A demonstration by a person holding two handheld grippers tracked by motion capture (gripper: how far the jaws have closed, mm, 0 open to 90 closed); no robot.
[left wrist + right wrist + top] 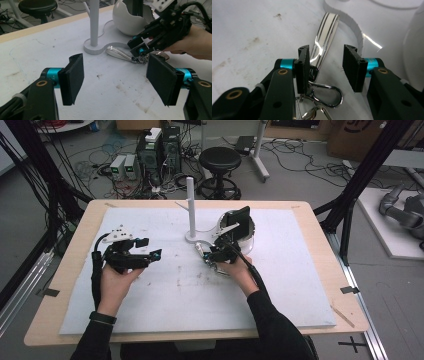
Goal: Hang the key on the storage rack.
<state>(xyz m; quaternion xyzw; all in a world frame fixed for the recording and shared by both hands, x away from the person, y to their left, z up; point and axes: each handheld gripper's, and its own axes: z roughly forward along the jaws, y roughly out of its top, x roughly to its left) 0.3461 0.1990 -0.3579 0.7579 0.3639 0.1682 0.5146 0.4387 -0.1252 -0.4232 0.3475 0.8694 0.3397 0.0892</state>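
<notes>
A glossy striped key strap (pixel 324 32) with a metal clasp and rings (pixel 329 96) lies flat on the white mat, just in front of the white stand's base (pixel 95 48). My right gripper (pixel 325 67) is down over the clasp end with its jaws on either side. One pad sits beside the clasp and the other stands apart, so it is open. From the left gripper view, the right gripper (pixel 136 48) hovers at the strap (pixel 117 52). My left gripper (pixel 115 80) stands wide open over bare mat, nothing between its pads. From above, the left gripper (pixel 151 248) rests left of the right gripper (pixel 206 255).
A white post (pixel 190 205) rises from the flat base at the mat's far middle. A white egg-shaped shell (pixel 247 240) with a dark object inside stands right of it, close behind my right hand. The white mat (pixel 150 310) covers a wooden table; a stool and cables lie beyond.
</notes>
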